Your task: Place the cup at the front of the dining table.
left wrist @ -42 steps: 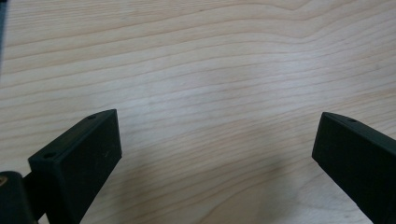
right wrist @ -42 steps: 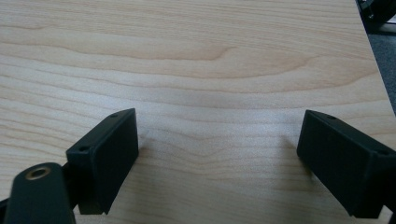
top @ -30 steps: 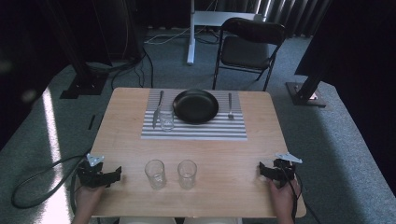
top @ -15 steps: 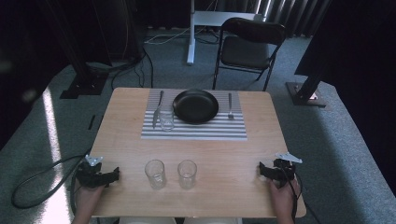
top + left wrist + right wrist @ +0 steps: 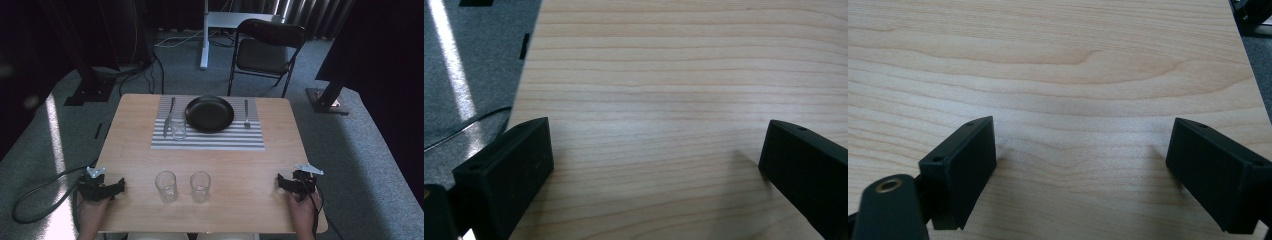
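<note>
— Where are the two grippers?

— The left gripper (image 5: pixel 119 187) rests at the table's (image 5: pixel 250 165) near left corner, the right gripper (image 5: pixel 280 183) at its near right corner. Both have their jaws spread wide apart over bare wood, holding nothing.

— And the glasses?

— Two empty ones stand upright near the near edge, between the grippers: the left glass (image 5: pixel 166 186) and the right glass (image 5: pixel 200 186), just beside each other, not touching. A third glass (image 5: pixel 178 127) stands on the striped mat (image 5: pixel 210 142) toward the far edge, beside the black plate (image 5: pixel 209 113).
</note>
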### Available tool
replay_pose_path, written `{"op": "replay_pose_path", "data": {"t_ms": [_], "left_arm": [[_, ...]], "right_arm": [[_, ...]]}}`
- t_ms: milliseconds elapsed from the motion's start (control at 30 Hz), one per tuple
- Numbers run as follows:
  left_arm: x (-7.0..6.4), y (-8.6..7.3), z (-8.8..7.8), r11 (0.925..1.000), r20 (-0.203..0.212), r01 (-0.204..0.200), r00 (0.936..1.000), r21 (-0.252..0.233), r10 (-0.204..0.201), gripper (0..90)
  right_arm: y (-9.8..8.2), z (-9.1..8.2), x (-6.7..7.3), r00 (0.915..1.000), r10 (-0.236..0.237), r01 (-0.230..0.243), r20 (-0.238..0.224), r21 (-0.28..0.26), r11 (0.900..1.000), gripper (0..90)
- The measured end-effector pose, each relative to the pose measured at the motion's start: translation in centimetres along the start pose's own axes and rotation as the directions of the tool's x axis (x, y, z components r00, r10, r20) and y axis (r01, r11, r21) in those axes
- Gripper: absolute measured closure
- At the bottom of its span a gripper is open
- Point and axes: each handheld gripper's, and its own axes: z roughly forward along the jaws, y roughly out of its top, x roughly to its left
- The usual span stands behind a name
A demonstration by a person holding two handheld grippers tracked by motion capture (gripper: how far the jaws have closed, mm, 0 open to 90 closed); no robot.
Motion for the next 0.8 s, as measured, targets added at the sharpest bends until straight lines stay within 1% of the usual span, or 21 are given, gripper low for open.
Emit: {"op": "replay_pose_path", "data": {"t_ms": [200,233,367,600,800], "left_arm": [[0.11,0.41,0.4,1.0,-0.001,0.004,1.0,-0.001,-0.004,1.5],[0.08,0.61,0.58,1.0,0.006,-0.003,1.0,0.0,0.003,1.5],[0.0,0.87,0.81,1.0,0.005,-0.003,1.0,0.001,0.003,1.5],[0.03,0.92,0.85,1.0,0.009,-0.006,0.9999,0.001,0.006,1.5],[0.07,0.91,0.85,0.9998,0.021,-0.019,0.9996,-0.001,0.019,1.5]], "right_arm": [[0.0,0.0,0.0,1.0,0.0,0.0,0.0,0.0,1.0,12.1],[0.0,0.0,0.0,1.0,0.0,0.0,0.0,0.0,1.0,12.1],[0.0,0.0,0.0,1.0,0.0,0.0,0.0,0.0,1.0,12.0],[0.0,0.01,0.0,1.0,0.0,0.0,0.0,0.0,1.0,12.1],[0.02,0.01,0.0,1.0,0.0,0.0,0.0,0.0,1.0,12.1]]}}
